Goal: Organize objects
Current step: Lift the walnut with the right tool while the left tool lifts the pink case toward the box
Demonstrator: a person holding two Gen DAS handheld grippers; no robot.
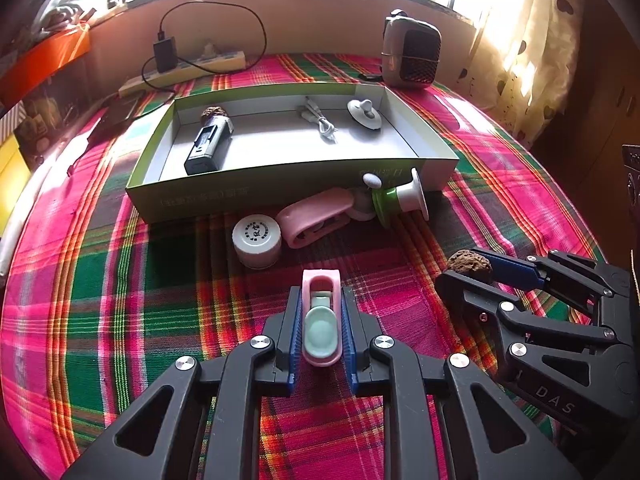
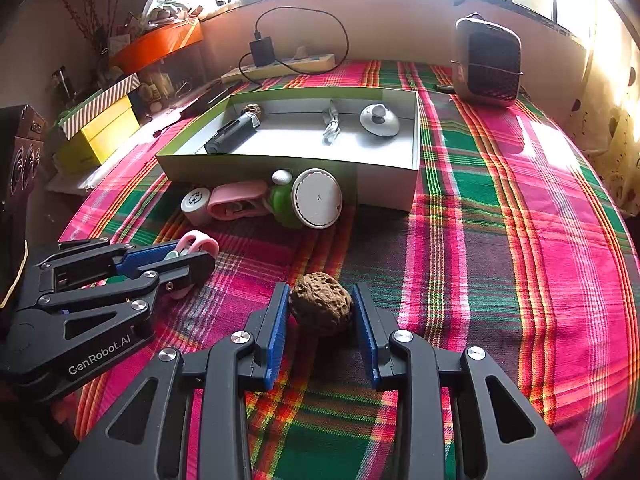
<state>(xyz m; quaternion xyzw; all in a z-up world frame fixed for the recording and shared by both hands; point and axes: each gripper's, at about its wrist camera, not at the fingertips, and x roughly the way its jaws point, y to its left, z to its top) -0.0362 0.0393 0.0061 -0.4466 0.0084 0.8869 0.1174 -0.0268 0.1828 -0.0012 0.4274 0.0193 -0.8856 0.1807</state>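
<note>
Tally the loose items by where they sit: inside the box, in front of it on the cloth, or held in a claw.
Inside the box: 4
On the cloth in front of the box: 4
Held in the left claw: 1
Held in the right claw: 1
Total: 10

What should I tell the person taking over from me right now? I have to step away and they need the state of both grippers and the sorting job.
Left gripper: shut on the pink clip, low over the tablecloth.
Right gripper: pads either side of the walnut; contact looks likely, lift unconfirmed.
Done: the box already holds a black device, a white cable, a grey plug and another walnut.
Left: the clip and walnut, plus the white jar, pink case and green-white stopper in front of the box.
</note>
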